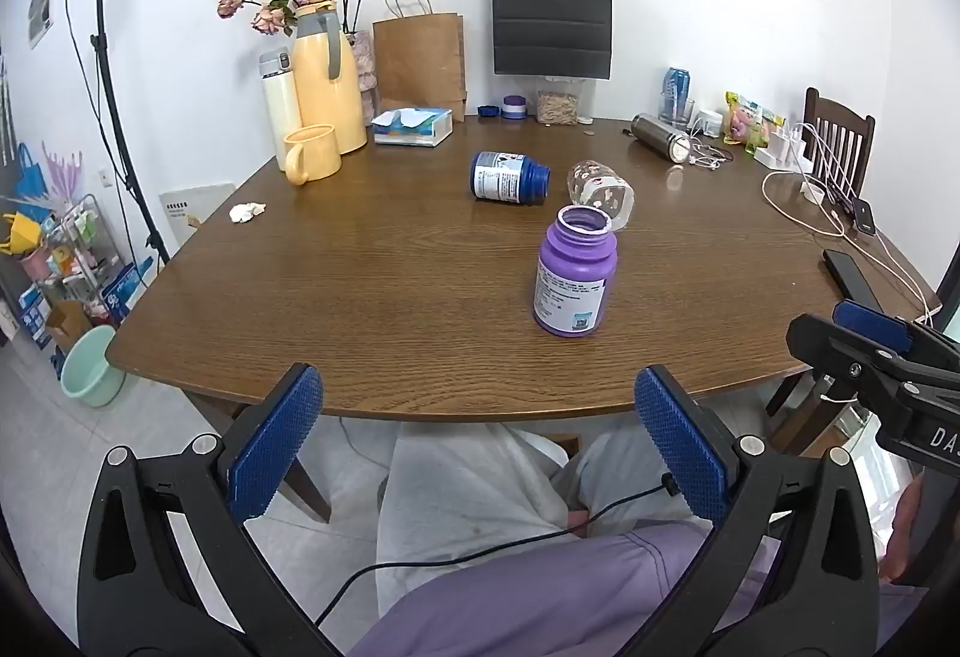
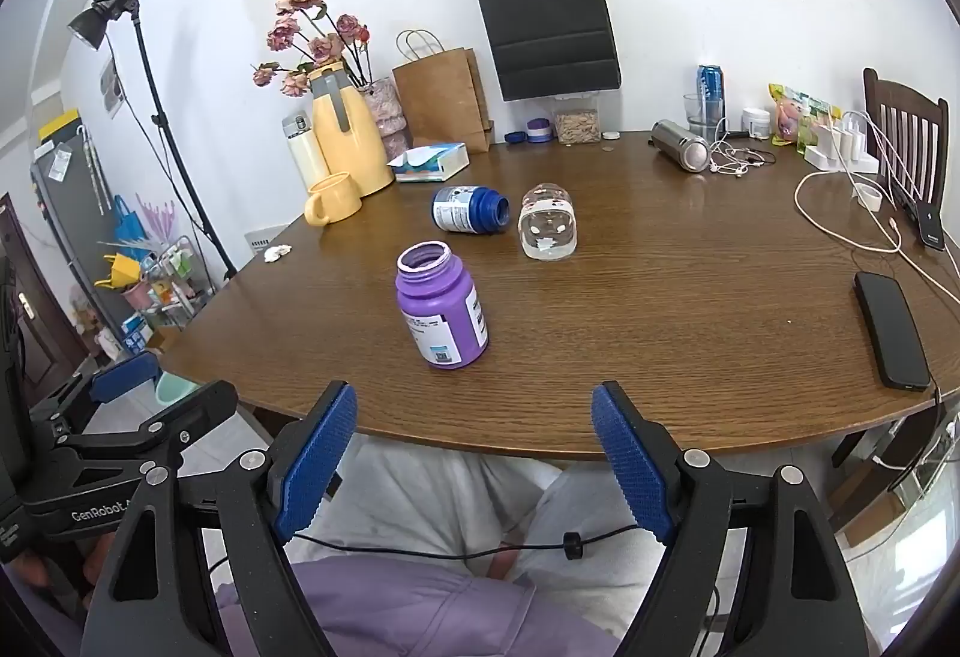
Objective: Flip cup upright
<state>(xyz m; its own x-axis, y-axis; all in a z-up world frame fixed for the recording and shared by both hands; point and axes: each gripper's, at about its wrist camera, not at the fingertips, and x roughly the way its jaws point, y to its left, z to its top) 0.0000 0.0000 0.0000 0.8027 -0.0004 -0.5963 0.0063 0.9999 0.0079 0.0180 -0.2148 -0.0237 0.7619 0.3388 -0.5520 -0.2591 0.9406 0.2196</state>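
A clear glass cup (image 1: 602, 192) with small printed figures lies on its side near the middle of the brown wooden table (image 1: 360, 297); it also shows in the right wrist view (image 2: 549, 229). My left gripper (image 1: 480, 447) is open and empty, held off the table's near edge. My right gripper (image 2: 474, 465) is open and empty too, beside the left one; it also shows at the right edge of the left wrist view (image 1: 870, 351). Both are well short of the cup.
An open purple bottle (image 1: 575, 280) stands upright in front of the cup. A blue bottle (image 1: 509, 177) lies on its side left of it. A yellow mug (image 1: 311, 154), yellow jug (image 1: 327, 81), tissue box (image 1: 413, 126), steel flask (image 1: 660, 135), phone (image 2: 891, 330) and cables (image 2: 864, 231) ring the table.
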